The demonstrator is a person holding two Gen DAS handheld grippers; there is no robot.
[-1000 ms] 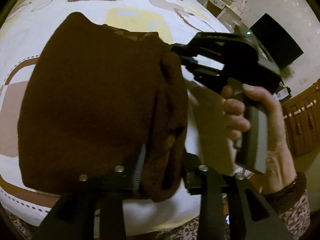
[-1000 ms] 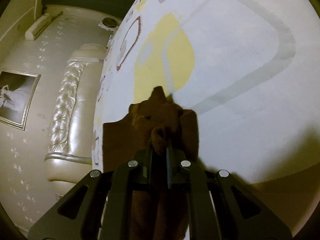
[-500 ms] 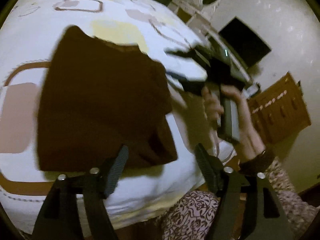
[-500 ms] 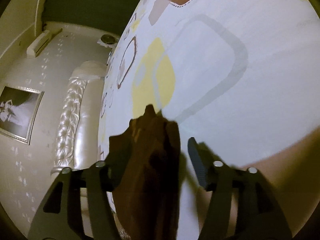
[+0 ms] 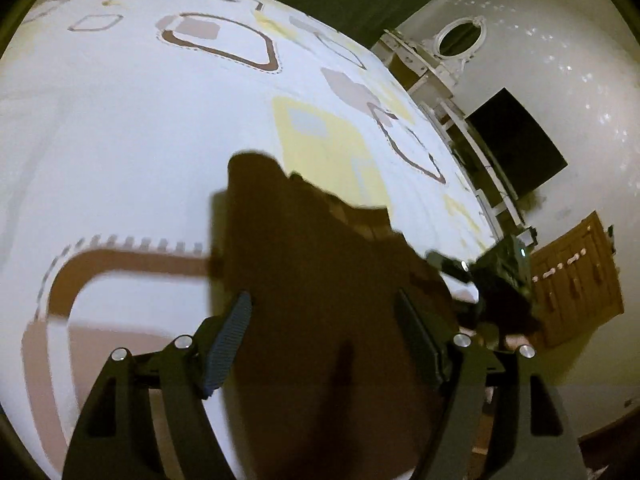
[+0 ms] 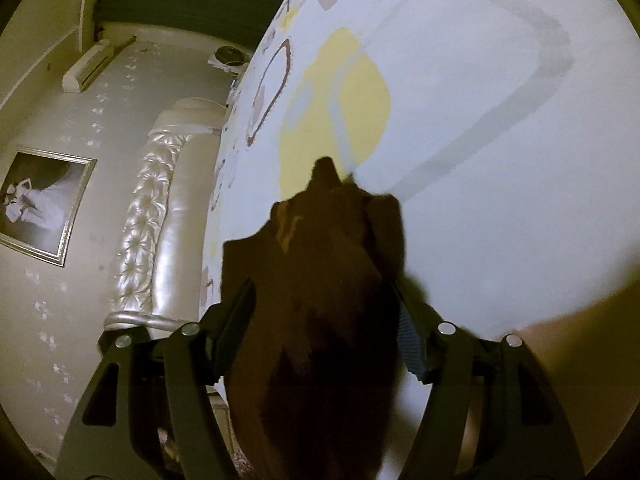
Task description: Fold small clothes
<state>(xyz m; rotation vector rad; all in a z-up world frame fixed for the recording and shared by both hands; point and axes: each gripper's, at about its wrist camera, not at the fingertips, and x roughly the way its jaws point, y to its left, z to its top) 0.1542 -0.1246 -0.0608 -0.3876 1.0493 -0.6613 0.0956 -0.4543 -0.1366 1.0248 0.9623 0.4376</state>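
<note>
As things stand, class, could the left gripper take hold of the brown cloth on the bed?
Probably yes. The left gripper is open, and the brown cloth lies right between its fingers on the bed. Nothing covers it; the right gripper is opening around the other side.

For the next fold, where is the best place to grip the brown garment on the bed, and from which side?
Probably the far pointed corner of the brown garment, approached from the near side, over the cloth. That corner lies flat and apart on the white patterned bedspread, so one finger should slip under its edge. The left gripper already stands open above the cloth; the right gripper's jaws are opening.
</note>
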